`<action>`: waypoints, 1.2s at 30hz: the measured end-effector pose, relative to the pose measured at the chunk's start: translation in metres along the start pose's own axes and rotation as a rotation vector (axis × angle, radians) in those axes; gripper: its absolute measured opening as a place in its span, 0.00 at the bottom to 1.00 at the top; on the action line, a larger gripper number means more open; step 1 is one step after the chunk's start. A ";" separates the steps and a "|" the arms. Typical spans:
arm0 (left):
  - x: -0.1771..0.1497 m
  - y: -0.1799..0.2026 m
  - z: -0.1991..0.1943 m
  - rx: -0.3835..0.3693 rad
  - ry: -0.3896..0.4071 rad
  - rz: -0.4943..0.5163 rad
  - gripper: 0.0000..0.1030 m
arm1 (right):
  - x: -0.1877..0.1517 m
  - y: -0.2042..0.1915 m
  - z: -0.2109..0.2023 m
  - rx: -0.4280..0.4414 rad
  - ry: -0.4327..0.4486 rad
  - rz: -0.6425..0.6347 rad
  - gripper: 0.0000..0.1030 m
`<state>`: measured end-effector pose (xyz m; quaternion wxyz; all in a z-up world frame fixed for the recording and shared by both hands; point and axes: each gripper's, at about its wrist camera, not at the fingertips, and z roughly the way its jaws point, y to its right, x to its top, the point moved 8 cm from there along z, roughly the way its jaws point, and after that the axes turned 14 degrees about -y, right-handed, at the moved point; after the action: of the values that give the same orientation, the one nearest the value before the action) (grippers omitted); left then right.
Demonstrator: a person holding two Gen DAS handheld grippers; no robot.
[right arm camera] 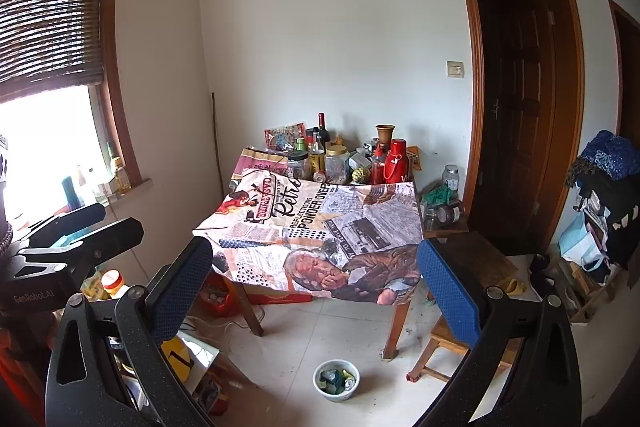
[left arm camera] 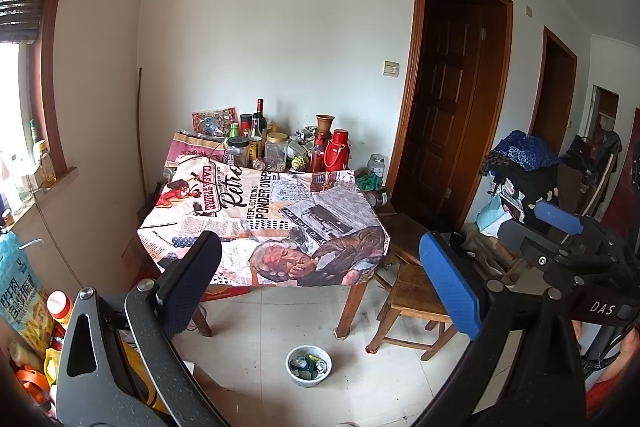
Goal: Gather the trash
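Blue-padded fingers of my left gripper (left arm camera: pixel 320 287) frame the near field, jaws spread wide on nothing; my right gripper (right arm camera: pixel 316 291) is likewise agape and empty, its body also visible at three o'clock in the left view. Both hang raised and level, presumably to survey the room before I commit. Between the pads, low at six o'clock, a small white round bowl (left arm camera: pixel 308 365) sits on the pale tiled floor (left arm camera: pixel 256 323), holding what look like crumpled wrappers and scraps; I judge this the trash. It lies well below and beyond both sets of jaws, beside the leg of the wooden table draped in a newspaper-print cloth (left arm camera: pixel 264 223), whose bottles and jars crowd twelve o'clock. A low wooden stool (left arm camera: pixel 412 303) stands at four o'clock.
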<state>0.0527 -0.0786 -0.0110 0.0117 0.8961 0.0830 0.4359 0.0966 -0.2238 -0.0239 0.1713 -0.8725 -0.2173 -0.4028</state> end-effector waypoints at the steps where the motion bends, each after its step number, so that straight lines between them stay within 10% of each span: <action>1: 0.001 0.000 0.000 0.003 0.002 -0.001 0.97 | 0.000 0.001 0.001 0.001 -0.002 0.001 0.99; 36: 0.013 0.004 0.023 -0.028 -0.025 -0.009 0.97 | 0.009 -0.003 0.031 -0.002 -0.040 0.025 0.99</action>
<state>0.0789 -0.0791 -0.0144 0.0273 0.9008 0.0807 0.4258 0.1202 -0.2043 -0.0355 0.1711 -0.8832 -0.2096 -0.3832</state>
